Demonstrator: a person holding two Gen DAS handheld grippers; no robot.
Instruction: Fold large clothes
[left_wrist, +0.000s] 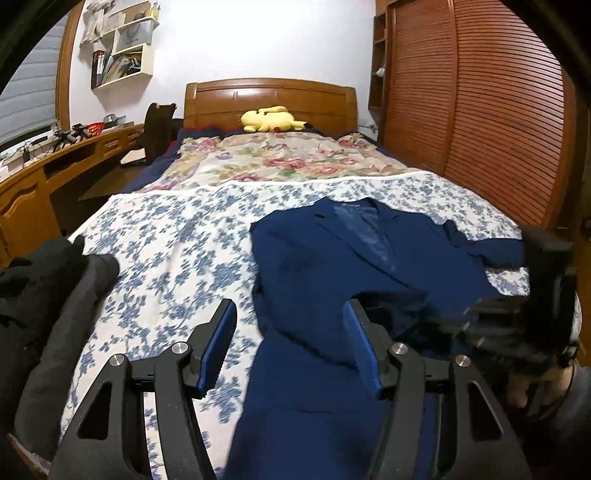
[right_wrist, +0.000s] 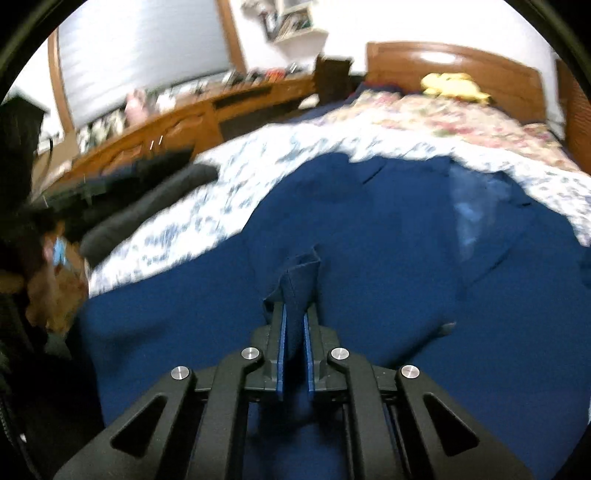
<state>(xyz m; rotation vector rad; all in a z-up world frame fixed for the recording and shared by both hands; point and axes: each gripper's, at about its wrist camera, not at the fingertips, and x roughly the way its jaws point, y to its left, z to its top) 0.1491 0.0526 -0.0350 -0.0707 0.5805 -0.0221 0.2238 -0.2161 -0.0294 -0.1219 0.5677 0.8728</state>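
A navy blue suit jacket (left_wrist: 314, 266) lies front up on the blue-flowered sheet (left_wrist: 177, 251), collar toward the headboard. My left gripper (left_wrist: 291, 314) hovers open over the jacket's lower left part, one blue pad (left_wrist: 218, 350) above the sheet and the other above the cloth, with nothing pinched. In the right wrist view the jacket (right_wrist: 388, 221) fills the middle, and my right gripper (right_wrist: 295, 306) is shut on a raised fold of its navy cloth (right_wrist: 301, 280). The black body of that right tool (left_wrist: 546, 280) shows blurred at the jacket's right side.
A pile of black clothes (left_wrist: 55, 295) lies on the bed's left front corner. A flowered quilt (left_wrist: 266, 162) and a yellow plush toy (left_wrist: 271, 120) sit near the wooden headboard (left_wrist: 269, 96). A slatted wardrobe (left_wrist: 480, 129) stands right, a wooden desk (left_wrist: 55, 162) left.
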